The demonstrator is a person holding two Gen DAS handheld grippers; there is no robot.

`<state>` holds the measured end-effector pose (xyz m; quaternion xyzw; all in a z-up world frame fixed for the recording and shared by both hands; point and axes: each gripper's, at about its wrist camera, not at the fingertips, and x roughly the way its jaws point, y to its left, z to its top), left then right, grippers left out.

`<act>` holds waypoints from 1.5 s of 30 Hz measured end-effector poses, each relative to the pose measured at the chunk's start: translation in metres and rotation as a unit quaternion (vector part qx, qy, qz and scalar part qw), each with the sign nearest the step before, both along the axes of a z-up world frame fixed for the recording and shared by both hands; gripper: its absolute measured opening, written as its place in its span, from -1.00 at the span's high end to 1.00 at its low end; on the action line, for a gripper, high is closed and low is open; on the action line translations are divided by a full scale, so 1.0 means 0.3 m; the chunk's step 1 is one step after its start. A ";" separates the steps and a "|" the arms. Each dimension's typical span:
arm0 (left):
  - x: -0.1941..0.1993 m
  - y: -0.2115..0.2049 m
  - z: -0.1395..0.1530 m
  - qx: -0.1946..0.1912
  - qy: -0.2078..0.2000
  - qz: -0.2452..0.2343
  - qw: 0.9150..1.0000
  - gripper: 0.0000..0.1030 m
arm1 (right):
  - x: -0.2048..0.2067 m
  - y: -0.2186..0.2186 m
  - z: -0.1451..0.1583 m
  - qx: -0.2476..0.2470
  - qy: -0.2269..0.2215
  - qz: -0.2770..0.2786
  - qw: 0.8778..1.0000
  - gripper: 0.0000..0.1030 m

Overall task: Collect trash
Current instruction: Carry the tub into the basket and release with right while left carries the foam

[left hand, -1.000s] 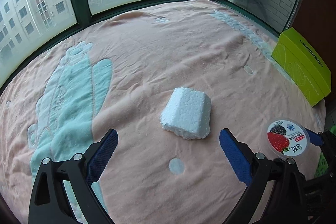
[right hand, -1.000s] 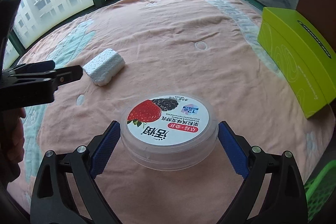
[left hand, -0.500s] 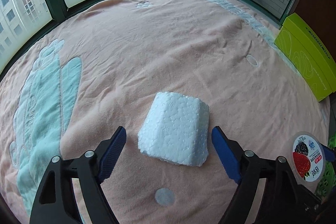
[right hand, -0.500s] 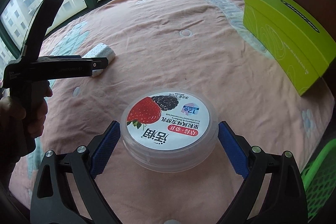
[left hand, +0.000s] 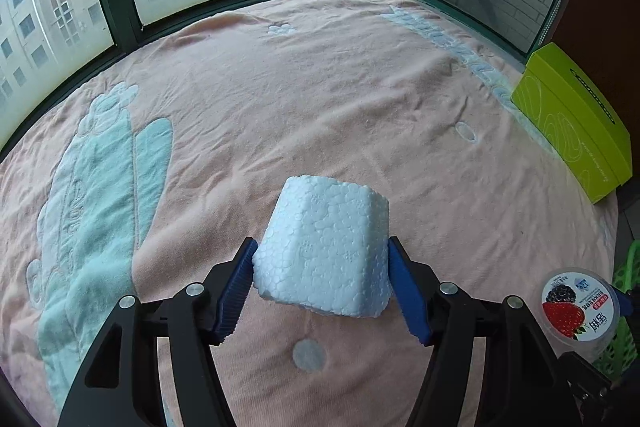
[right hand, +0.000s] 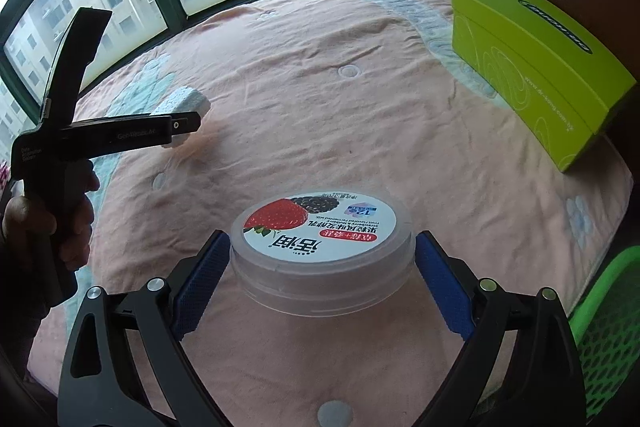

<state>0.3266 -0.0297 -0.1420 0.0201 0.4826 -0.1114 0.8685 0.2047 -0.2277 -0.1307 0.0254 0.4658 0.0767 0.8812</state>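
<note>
I look across a bed-like platform under a peach blanket (left hand: 320, 99), ringed by windows along the top of both views. A lime-green box (right hand: 532, 59) sits at the right edge, and a green mesh basket (right hand: 608, 327) shows in the lower right corner, likely where the trash goes.

In the lower centre of the right wrist view, my right claw (right hand: 320, 267) is clamped on a round yogurt tub (right hand: 320, 243), pads on opposite sides of its clear wall. It looks rigid but slick and probably empty, so I judge a grip low on the wall, below the lid rim, is safest.

In the lower centre of the left wrist view, my left claw (left hand: 322, 283) is closing on a white foam block (left hand: 324, 247), its pads touching both flanks. The foam should be feather-light, crumbly and easily dented, so I'd squeeze gently across its widest faces.
</note>
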 end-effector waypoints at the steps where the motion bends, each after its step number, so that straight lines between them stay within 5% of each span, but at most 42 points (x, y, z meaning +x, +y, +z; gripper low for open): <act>1: -0.015 -0.004 0.015 0.004 -0.005 -0.002 1.000 -0.22 | -0.006 -0.002 0.006 0.002 -0.002 0.000 1.000 -0.78; 26: -0.359 0.030 0.253 -0.018 -0.069 -0.005 0.997 -0.21 | -0.190 -0.021 0.120 0.019 -0.036 -0.011 0.999 -0.76; 45: -0.577 -0.171 0.351 -0.057 -0.093 -0.070 0.992 -0.22 | -0.449 -0.242 0.249 0.005 -0.080 -0.098 0.992 -0.76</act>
